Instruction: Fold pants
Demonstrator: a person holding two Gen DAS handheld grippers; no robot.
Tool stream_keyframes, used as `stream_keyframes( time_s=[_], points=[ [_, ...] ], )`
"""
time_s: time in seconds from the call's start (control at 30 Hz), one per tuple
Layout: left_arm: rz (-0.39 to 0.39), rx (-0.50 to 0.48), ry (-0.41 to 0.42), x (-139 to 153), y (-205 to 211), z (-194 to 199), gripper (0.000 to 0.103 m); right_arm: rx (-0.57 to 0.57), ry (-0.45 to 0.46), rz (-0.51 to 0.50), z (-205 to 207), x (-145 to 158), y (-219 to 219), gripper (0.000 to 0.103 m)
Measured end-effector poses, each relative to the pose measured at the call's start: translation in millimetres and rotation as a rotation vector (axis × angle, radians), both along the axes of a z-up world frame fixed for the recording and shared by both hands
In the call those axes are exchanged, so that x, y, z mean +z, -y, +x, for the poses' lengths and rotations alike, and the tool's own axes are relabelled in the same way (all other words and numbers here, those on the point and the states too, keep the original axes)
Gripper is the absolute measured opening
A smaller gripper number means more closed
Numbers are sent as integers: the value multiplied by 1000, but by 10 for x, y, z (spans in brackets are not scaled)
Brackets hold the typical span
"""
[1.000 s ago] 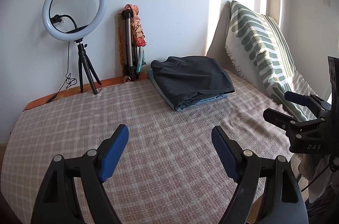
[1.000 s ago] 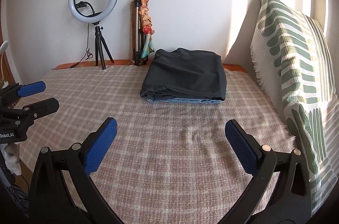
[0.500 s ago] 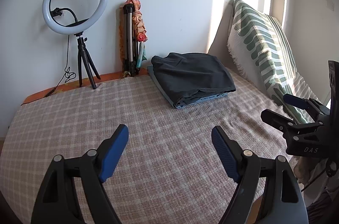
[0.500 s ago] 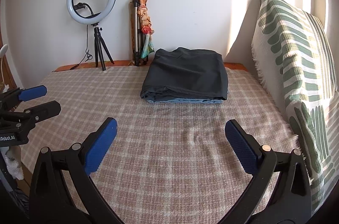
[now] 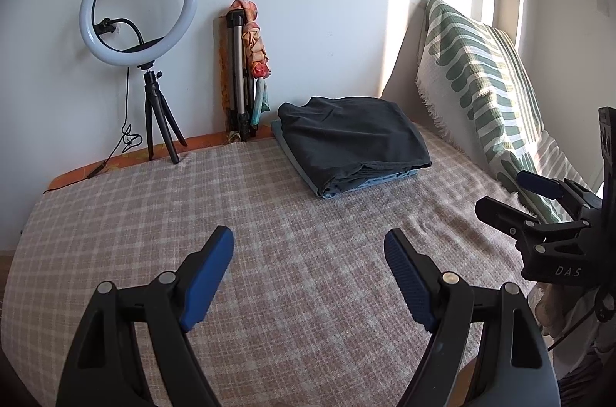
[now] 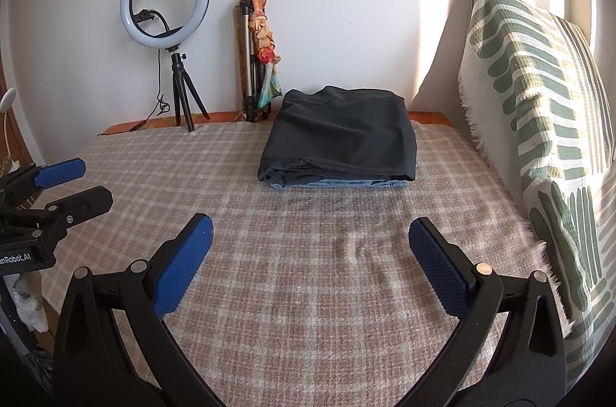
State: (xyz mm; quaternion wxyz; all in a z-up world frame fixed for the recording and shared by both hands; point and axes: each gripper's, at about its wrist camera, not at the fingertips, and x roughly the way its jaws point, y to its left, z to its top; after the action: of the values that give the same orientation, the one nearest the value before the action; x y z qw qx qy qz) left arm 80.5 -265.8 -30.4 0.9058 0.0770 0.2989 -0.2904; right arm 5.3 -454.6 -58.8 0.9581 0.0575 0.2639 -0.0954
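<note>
Dark folded pants (image 5: 352, 137) (image 6: 340, 145) lie stacked on a light blue folded garment (image 6: 338, 183) at the far side of the checked bed cover (image 5: 269, 233) (image 6: 308, 253). My left gripper (image 5: 308, 245) stands open over the near part of the cover, nothing between its blue pads. The right gripper (image 6: 310, 231) is open too, well short of the stack and holding nothing. Each gripper shows at the edge of the other's view: the right gripper (image 5: 512, 193), the left gripper (image 6: 82, 183).
A ring light on a small tripod (image 5: 138, 10) (image 6: 165, 6) and a folded tripod with a colourful cloth (image 5: 242, 72) (image 6: 256, 56) stand against the back wall. A green-and-white patterned cushion (image 5: 485, 79) (image 6: 539, 99) leans along the right side.
The left wrist view has shifted slightly, so the ring light and stack sit a little higher in it. Both grippers stay open and the pants have not moved.
</note>
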Motion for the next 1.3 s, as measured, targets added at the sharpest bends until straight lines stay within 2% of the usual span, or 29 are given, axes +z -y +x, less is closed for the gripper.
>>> stream_keyframes(
  time_s=[1.3],
  points=[
    [29, 45, -21, 25, 18, 5, 79, -2, -1, 7, 9, -4, -15, 103]
  ],
)
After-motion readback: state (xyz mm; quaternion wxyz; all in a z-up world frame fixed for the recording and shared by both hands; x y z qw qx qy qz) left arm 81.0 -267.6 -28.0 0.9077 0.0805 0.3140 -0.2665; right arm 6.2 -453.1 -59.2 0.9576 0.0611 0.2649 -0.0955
